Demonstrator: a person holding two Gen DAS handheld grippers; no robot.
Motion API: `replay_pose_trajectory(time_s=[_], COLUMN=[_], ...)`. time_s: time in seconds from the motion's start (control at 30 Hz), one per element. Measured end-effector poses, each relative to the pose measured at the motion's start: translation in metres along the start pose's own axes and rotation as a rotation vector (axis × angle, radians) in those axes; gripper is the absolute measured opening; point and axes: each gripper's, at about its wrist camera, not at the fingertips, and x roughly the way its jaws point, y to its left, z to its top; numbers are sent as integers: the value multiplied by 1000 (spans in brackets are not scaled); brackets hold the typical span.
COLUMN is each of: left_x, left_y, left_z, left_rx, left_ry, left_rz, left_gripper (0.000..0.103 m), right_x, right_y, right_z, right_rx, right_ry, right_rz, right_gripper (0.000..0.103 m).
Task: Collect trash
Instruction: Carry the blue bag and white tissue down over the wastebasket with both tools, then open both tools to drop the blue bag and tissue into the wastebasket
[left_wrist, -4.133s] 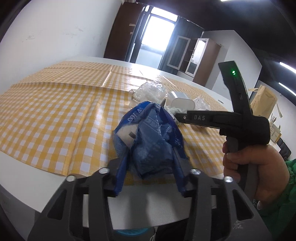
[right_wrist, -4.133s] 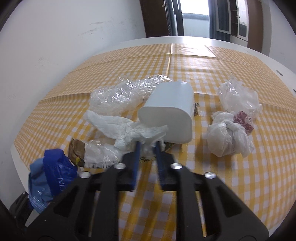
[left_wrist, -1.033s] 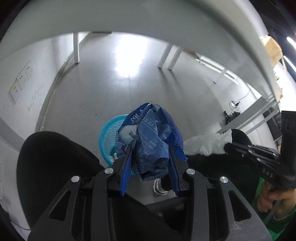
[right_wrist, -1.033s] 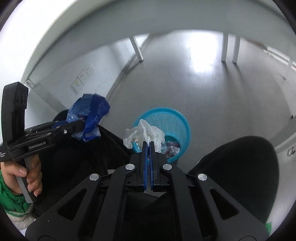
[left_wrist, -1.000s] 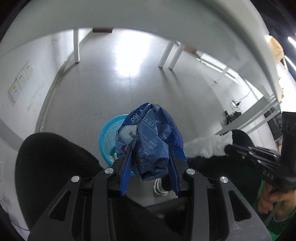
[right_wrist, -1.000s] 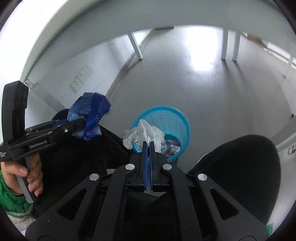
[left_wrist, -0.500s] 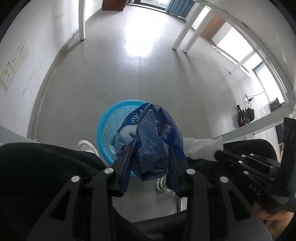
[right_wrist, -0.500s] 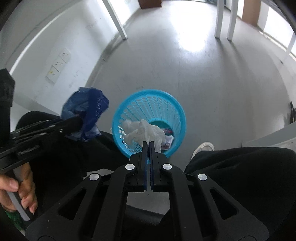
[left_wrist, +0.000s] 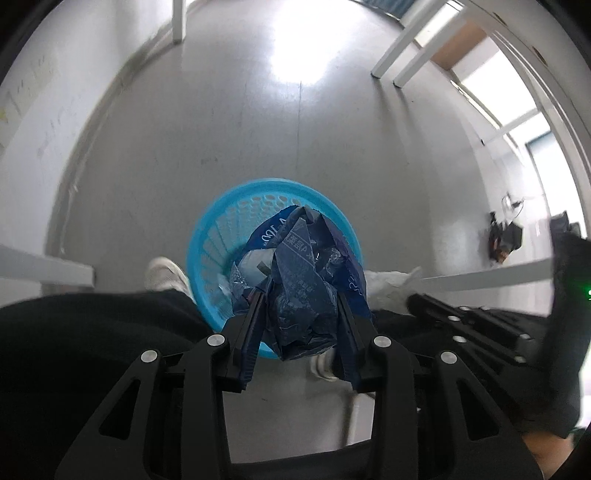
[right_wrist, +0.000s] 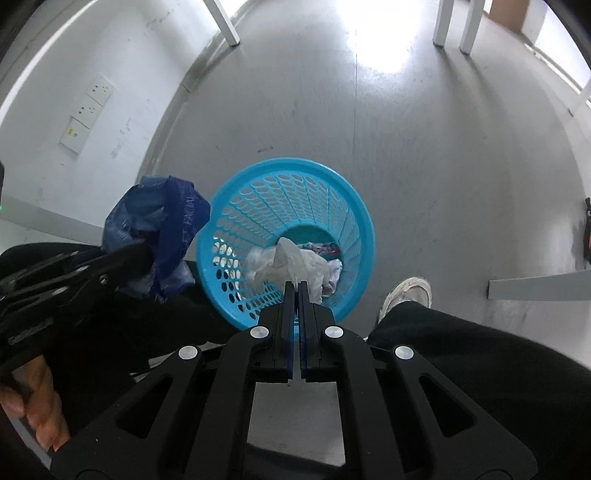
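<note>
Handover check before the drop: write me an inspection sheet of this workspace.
Surface: grey glossy floor, bare around the bin.
Job's things: round blue perforated plastic basket with trash inside; crumpled dark blue plastic bag; crumpled white plastic bag.
Clutter: nothing seen loose on the floor.
Grippers: left gripper shut on the blue bag beside the basket; right gripper shut on the white bag above the basket's mouth.
Cables: dark tangle by the far wall, too small to tell.
Surroundings: white table legs, wall sockets, person's black trousers and white shoe.
</note>
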Motion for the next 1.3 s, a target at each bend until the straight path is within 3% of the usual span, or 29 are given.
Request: replay_pose_trajectory(time_s=[0.2, 0.47, 0.77, 0.8, 0.9, 0.93, 1.1, 1.3], left_x=[31, 64, 84, 83, 84, 82, 76, 67], left_y=[15, 15, 21, 21, 22, 24, 28, 28], left_z=[15, 31, 40, 41, 43, 44, 45, 37], left_rx=[-102, -151, -185, -188, -187, -184, -189, -196], left_ry=[59, 108, 154, 157, 157, 141, 101, 110], left_rz=[0, 64, 104, 93, 61, 69, 98, 76], left_gripper=[37, 37, 36, 37, 51, 57, 63, 63], right_x=[33, 71, 100, 100, 100, 100, 92, 66], right_y=[-9, -31, -34, -33, -36, -37, -41, -29], right_z=[15, 32, 44, 44, 43, 42, 40, 29], right_rx=[32, 112, 127, 131, 147, 147, 168, 98], right_ry=[83, 164, 199, 197, 206, 203, 194, 157], right_rz=[-7, 26, 12, 16, 38, 31, 18, -26], right_gripper=[1, 1, 2, 4, 26, 26, 32, 38])
